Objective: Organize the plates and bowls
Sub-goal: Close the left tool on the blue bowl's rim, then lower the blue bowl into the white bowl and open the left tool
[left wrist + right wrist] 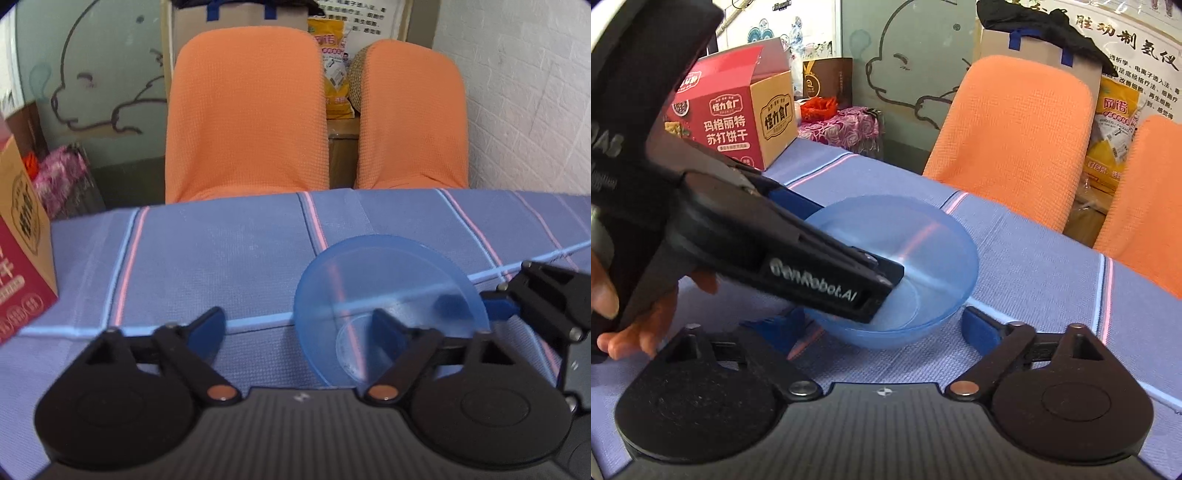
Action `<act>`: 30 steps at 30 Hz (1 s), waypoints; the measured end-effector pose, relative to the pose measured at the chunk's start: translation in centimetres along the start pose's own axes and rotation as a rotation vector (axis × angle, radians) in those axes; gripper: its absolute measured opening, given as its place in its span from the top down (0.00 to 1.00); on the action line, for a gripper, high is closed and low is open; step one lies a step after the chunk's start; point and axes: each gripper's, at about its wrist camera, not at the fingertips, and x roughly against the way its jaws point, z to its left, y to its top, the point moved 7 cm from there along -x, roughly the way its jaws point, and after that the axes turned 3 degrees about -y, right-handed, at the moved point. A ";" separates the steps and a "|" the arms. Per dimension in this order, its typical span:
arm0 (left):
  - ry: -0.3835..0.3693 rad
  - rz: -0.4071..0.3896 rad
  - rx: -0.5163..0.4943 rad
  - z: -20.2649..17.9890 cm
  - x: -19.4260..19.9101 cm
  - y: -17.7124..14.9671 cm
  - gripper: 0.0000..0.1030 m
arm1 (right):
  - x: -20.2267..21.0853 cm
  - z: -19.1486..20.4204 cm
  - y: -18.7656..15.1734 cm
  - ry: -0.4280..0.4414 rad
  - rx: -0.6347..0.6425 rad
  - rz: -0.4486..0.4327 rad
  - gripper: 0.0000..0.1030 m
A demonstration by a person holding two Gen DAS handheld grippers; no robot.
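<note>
A translucent blue bowl [391,295] [923,251] rests on the blue striped tablecloth [221,251]. My left gripper [297,330] is open wide. Its right finger shows through the bowl's wall from inside, and its left finger stands well clear on the cloth. In the right wrist view the left gripper [842,240] crosses from the left with one black finger dipped into the bowl. My right gripper [881,328] is open too, with the bowl's near side between its two blue fingers. In the left wrist view its blue fingertip [498,308] sits at the bowl's right rim.
A red and tan cracker box [738,122] [22,266] stands at the table's left end. Two orange chair backs [247,114] [410,118] line the far table edge. A hand [635,325] holds the left gripper's grip.
</note>
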 end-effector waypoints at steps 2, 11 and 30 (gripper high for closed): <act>-0.048 0.012 0.006 -0.7 0.3 0.2 0.57 | 0.2 0.3 0.4 0.002 0.014 -0.006 0.36; -0.113 -0.028 -0.007 -4.1 5.8 0.7 0.67 | 6.5 1.3 0.8 -0.020 0.016 -0.064 0.36; -0.325 0.017 -0.179 -23.9 17.3 -11.6 0.60 | 23.3 3.7 -12.8 -0.154 -0.096 0.019 0.36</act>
